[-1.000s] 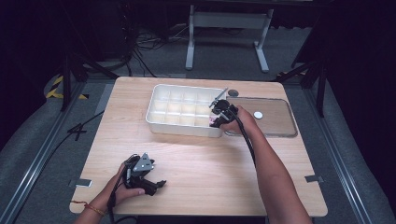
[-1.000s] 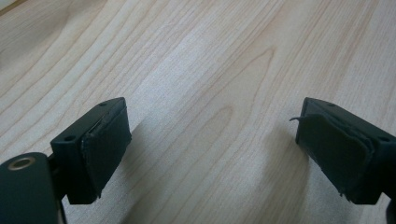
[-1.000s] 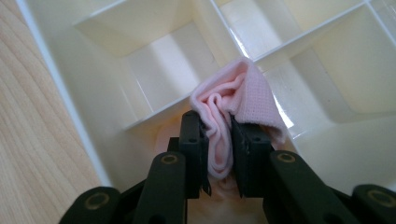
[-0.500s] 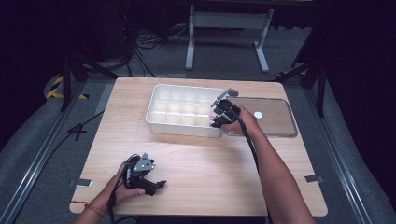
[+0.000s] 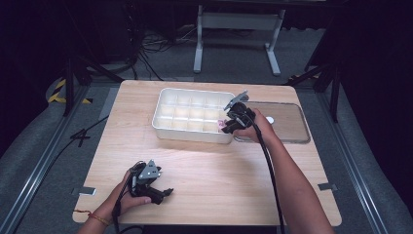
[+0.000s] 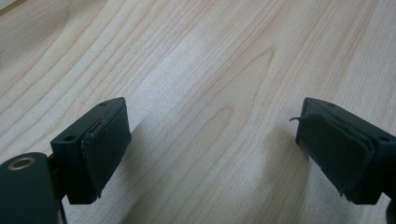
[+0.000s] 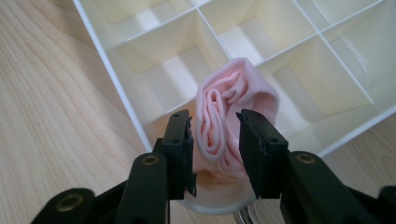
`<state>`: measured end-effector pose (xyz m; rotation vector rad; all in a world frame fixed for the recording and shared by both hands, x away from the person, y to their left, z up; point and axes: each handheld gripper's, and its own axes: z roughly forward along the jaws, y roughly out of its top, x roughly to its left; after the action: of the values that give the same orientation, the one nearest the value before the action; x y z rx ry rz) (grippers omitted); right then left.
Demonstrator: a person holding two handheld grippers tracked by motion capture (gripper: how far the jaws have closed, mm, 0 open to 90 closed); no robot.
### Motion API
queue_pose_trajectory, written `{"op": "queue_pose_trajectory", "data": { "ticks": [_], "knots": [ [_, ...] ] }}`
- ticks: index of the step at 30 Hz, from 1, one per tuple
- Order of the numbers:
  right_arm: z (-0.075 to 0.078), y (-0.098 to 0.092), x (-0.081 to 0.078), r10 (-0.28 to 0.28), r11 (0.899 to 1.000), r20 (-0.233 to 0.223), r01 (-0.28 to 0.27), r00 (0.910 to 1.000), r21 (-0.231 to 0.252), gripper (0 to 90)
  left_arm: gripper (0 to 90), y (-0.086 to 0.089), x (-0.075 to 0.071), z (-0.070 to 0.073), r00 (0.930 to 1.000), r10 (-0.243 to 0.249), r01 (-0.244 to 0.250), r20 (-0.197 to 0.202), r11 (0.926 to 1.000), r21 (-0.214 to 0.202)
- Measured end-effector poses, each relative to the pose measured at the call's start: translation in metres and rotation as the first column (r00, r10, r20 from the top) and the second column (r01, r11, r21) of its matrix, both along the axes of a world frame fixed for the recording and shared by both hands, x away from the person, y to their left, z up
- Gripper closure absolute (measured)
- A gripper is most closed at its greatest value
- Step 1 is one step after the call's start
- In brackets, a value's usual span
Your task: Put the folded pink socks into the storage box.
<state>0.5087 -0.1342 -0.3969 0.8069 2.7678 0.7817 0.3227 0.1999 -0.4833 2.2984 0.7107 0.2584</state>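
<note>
A white tray (image 5: 192, 134) divided into several compartments stands at the middle back of the wooden table. My right gripper (image 5: 228, 126) hangs over the tray's front right corner. In the right gripper view a rolled pink cloth (image 7: 233, 93) sits between the jaws of the right gripper (image 7: 215, 144), above the corner compartment of the tray (image 7: 121, 88). The jaws have just been opening, and the pads still pinch the roll's lower part. My left gripper (image 5: 165, 192) rests near the table's front left. The left gripper (image 6: 210, 149) stands open with bare wood between its pads.
A clear flat lid (image 5: 287, 126) lies to the right of the tray, with a small white round thing (image 5: 269, 119) on it. A person's right forearm reaches from the front edge to the tray. Bare table lies in front of the tray.
My right gripper has lifted slightly at the tray's front right corner. The left hand and its gripper have kept still.
</note>
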Motion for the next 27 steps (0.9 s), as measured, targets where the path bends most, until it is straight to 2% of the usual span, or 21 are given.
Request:
{"op": "queue_pose_trajectory", "data": {
  "ticks": [6,9,16,27],
  "knots": [
    [0.005,-0.003,-0.005,0.004,1.0,0.016,-0.004,0.9999,0.0,62.0,10.1,0.0,0.0,0.0,1.0,0.001,-0.001,0.002,1.0,-0.002],
    [0.008,-0.005,-0.009,0.002,1.0,0.045,-0.002,0.999,0.003,60.6,10.1,0.0,0.0,0.0,1.0,0.001,-0.001,0.002,1.0,-0.002],
    [0.017,-0.007,-0.017,0.007,0.999,0.079,-0.01,0.9969,0.032,55.3,10.1,0.0,0.0,0.0,1.0,0.001,-0.001,0.003,1.0,-0.003],
    [0.026,-0.011,-0.031,0.019,0.999,0.111,-0.025,0.9936,0.046,50.2,10.1,0.0,0.0,0.0,1.0,-0.001,0.001,0.002,1.0,0.001]
  ]
}}
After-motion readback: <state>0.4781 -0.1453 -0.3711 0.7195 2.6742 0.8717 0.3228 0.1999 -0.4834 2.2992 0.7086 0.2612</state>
